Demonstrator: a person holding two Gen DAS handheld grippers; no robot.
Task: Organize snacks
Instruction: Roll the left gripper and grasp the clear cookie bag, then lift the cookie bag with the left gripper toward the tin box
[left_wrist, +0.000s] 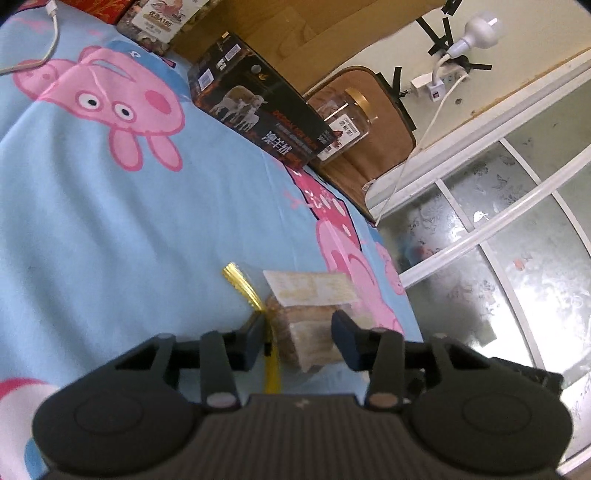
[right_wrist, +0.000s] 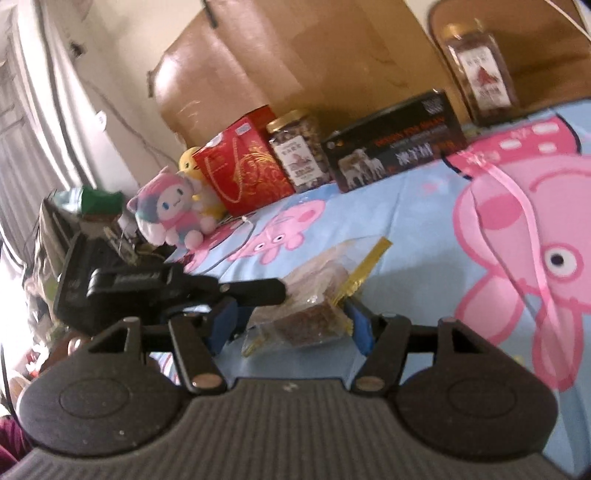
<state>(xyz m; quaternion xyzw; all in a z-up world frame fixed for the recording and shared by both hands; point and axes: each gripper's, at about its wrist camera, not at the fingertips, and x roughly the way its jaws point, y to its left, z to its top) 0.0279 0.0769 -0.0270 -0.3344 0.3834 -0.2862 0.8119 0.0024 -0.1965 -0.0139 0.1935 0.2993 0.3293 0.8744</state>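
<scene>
Snack packet (left_wrist: 314, 321) is lying near the bed's right edge on the cartoon sheet (left_wrist: 110, 240) with open sheet to its left, left gripper (left_wrist: 299, 336) clenching it, right gripper (right_wrist: 291, 325) straddling it unclamped — only the right view is showing the nut-filled jar (right_wrist: 299, 147) beside the red gift bag (right_wrist: 243, 166).

The far jar (right_wrist: 480, 74) is blurred, label unreadable — the black box (right_wrist: 395, 140) print too.
</scene>
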